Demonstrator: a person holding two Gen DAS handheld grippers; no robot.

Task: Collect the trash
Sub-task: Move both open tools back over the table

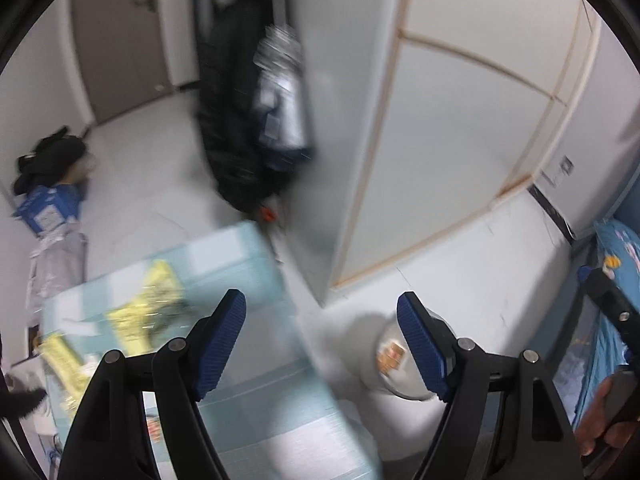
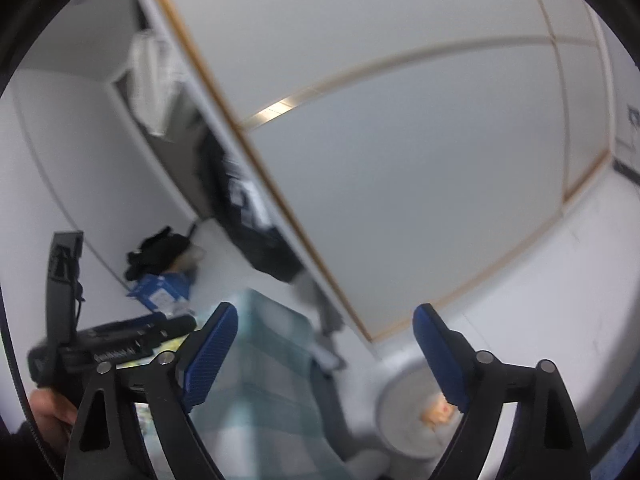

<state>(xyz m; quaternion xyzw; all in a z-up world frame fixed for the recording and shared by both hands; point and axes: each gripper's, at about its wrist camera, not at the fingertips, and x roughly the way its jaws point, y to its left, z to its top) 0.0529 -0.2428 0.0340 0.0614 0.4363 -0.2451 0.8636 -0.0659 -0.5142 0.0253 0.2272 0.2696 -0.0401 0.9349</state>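
Note:
Yellow wrappers (image 1: 148, 312) lie on a pale blue glass table (image 1: 256, 360) at the lower left of the left wrist view. My left gripper (image 1: 322, 344) is open and empty, above the table's right edge. A white round trash bin (image 1: 394, 360) with an orange scrap inside stands on the floor under its right finger. My right gripper (image 2: 324, 356) is open and empty, held above the floor between the table (image 2: 272, 368) and the bin (image 2: 408, 404). The frames are blurred by motion.
A white wardrobe with wood-trimmed sliding doors (image 1: 452, 140) fills the right. Dark clothes and a silver bag (image 1: 280, 100) hang in its open side. A black bag and a blue box (image 1: 48, 200) lie by the left wall. A blue bed (image 1: 616, 280) is at far right.

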